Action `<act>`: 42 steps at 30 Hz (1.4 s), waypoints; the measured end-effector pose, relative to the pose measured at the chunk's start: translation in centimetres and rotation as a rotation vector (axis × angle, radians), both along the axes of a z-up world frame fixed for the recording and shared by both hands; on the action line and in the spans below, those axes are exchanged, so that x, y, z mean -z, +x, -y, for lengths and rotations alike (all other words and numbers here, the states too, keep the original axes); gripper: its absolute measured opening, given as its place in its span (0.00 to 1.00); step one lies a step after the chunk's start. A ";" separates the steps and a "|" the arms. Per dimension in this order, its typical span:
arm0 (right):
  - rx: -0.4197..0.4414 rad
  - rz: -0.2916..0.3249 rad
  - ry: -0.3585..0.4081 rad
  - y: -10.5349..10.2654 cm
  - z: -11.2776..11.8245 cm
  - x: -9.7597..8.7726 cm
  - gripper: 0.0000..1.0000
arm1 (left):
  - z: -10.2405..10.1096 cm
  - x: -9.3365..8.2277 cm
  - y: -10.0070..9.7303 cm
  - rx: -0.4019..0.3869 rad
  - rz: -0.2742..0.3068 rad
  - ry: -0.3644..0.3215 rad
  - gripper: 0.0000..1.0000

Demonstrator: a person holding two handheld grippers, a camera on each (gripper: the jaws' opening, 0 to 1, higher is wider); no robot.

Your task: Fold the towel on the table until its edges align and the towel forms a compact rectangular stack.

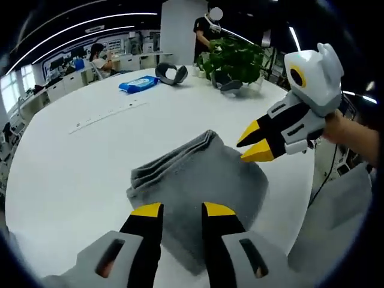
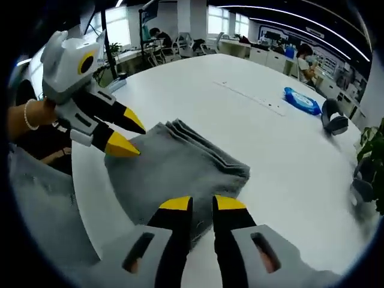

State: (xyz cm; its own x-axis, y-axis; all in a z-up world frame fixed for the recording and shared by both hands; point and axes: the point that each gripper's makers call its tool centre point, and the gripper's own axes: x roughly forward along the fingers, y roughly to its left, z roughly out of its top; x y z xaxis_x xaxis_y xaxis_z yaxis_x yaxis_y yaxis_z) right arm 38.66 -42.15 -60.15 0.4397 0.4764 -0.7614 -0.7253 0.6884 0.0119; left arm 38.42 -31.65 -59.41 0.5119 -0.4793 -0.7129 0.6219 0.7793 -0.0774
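A grey towel (image 1: 192, 177) lies folded in a compact stack near the white table's front edge, its layered edges showing on one side (image 2: 180, 159). My left gripper (image 1: 183, 210) hovers over the towel's near end, jaws apart with nothing between them. It enters the right gripper view from the left (image 2: 128, 135), at the towel's corner. My right gripper (image 2: 203, 204) stands over the towel's other end, jaws slightly apart and empty. In the left gripper view it comes in from the right (image 1: 253, 145), just above the towel's edge.
On the round white table (image 1: 78, 180) lie a blue packet (image 1: 139, 83), a dark headset (image 1: 171, 73) and a white strip (image 1: 105, 116). A potted plant (image 1: 234, 60) stands at the far side. People and desks are behind. The table edge runs close to the towel.
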 end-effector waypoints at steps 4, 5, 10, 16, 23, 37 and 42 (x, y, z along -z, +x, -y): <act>-0.001 -0.022 -0.008 -1.2 -0.2 1.2 0.10 | 0.1 1.0 -1.1 0.009 -0.010 0.031 0.21; 0.002 -0.027 -0.009 -1.3 -0.2 1.5 0.10 | 0.0 1.3 -1.3 0.012 -0.015 0.044 0.20; 0.018 -0.041 -0.019 -1.8 -0.3 2.7 0.09 | -0.1 2.9 -1.7 0.010 -0.040 0.074 0.20; 0.067 -0.073 -0.023 -1.7 -0.3 4.0 0.05 | -0.1 4.4 -1.4 -0.030 -0.087 0.057 0.18; 0.148 -0.087 -0.004 -0.8 -0.3 4.5 0.01 | 0.2 4.9 -0.1 -0.017 -0.055 0.090 0.13; 0.223 -0.093 0.032 2.8 0.0 4.5 0.00 | 0.7 5.0 4.8 0.029 -0.005 0.171 0.11; 0.235 -0.091 0.020 4.2 0.3 4.5 0.00 | 0.9 5.0 6.1 0.024 0.004 0.175 0.11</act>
State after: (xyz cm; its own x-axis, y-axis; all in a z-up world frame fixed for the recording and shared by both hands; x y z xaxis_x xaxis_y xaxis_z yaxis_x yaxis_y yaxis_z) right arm 42.82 -42.42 -64.66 0.4699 0.3850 -0.7943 -0.5409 0.8367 0.0855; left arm 44.47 -32.57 -64.37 0.5049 -0.3599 -0.7846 0.6402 0.7658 0.0607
